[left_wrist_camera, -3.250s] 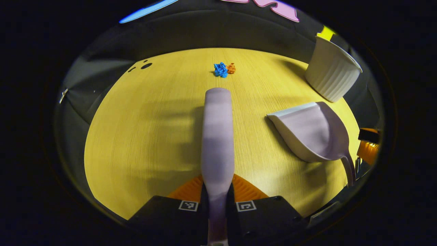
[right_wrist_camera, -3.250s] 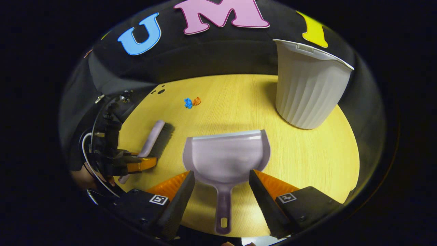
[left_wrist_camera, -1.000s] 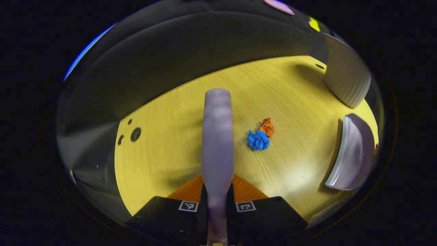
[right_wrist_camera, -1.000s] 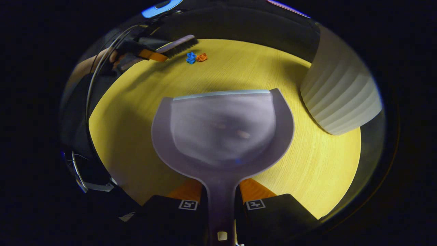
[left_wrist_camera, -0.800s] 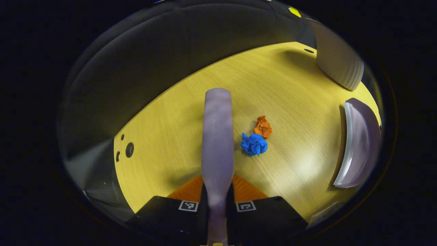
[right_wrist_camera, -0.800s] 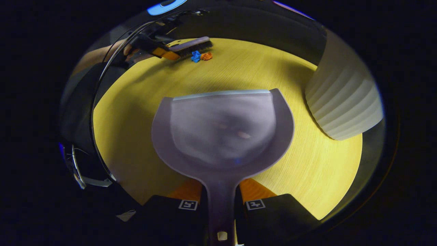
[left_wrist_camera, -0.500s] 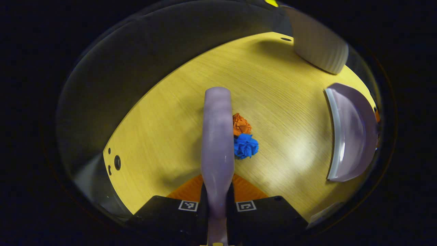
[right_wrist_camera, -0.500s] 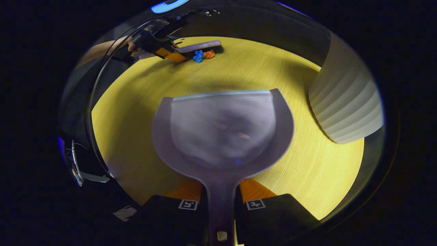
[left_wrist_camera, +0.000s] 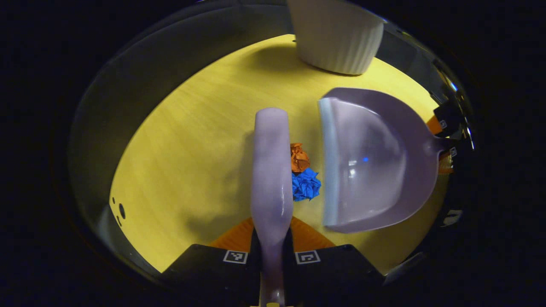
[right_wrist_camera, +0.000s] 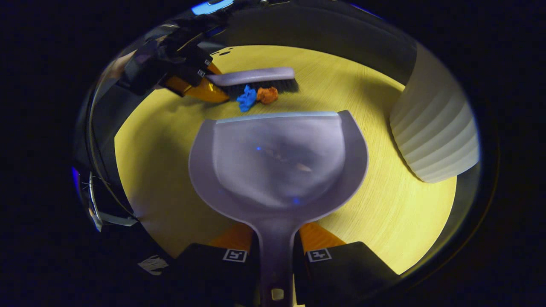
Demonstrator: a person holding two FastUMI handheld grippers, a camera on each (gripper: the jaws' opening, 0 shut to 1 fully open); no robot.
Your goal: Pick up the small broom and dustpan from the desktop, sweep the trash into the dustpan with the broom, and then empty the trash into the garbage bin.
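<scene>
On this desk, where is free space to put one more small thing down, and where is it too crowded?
Free: the bare desktop left of the broom, and the stretch between dustpan and garbage bin. Crowded: the gap between broom and dustpan lip, where the blue scrap and orange scrap lie.
</scene>
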